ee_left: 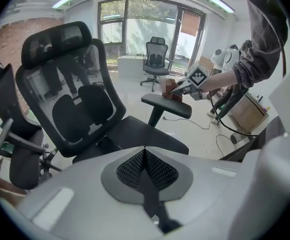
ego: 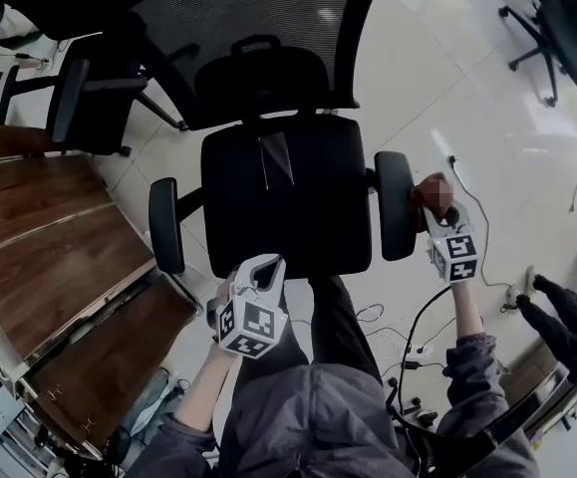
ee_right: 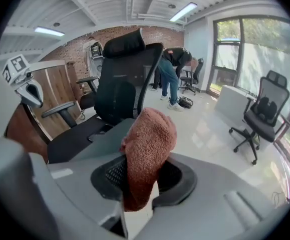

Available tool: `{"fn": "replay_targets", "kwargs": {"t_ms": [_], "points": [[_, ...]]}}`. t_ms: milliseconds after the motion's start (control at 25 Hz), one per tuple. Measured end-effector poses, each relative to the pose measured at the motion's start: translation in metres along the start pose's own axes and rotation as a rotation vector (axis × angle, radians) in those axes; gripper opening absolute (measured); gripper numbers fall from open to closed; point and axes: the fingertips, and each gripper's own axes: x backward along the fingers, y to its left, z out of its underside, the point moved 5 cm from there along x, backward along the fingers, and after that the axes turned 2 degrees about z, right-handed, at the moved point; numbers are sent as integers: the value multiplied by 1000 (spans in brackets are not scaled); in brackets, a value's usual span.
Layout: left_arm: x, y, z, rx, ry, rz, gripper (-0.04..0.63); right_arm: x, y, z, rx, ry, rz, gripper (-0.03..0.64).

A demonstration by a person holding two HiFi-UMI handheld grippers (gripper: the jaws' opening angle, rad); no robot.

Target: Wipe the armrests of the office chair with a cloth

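The black office chair [ego: 286,199] stands in front of me, with its left armrest [ego: 165,224] and right armrest [ego: 396,204] on either side of the seat. My right gripper [ego: 437,205] is shut on a brown cloth [ego: 431,191], which sits against the outer rear edge of the right armrest. In the right gripper view the cloth [ee_right: 148,154] bulges up out of the jaws. From the left gripper view the cloth [ee_left: 172,89] rests on the right armrest [ee_left: 167,105]. My left gripper [ego: 260,272] hovers over the seat's front edge, shut and empty.
A wooden desk [ego: 59,257] runs along the left. Another black chair [ego: 89,98] stands at the back left and one [ego: 567,23] at the back right. Cables [ego: 472,202] lie on the white floor to the right. A person's legs [ego: 562,322] are at the right edge.
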Motion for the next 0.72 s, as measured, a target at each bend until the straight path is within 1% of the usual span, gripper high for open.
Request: {"fn": "replay_targets", "kwargs": {"t_ms": [160, 240, 320, 400, 480, 600, 720], "points": [[-7, -1, -2, -9, 20, 9, 15, -27, -24, 23, -119, 20, -20, 92], [-9, -1, 0, -8, 30, 13, 15, -47, -24, 40, -171, 40, -53, 91], [-9, -3, 1, -9, 41, 15, 15, -70, -16, 55, -217, 56, -104, 92], [-12, -5, -1, -9, 48, 13, 15, -96, -15, 64, -285, 59, -151, 86], [-19, -10, -3, -5, 52, 19, 15, -116, -25, 74, -343, 81, -152, 87], [-19, -11, 3, 4, 73, 17, 15, -147, -24, 92, -362, 142, -164, 87], [-17, -11, 10, 7, 94, 9, 15, -166, -20, 102, -378, 174, -185, 87]]}}
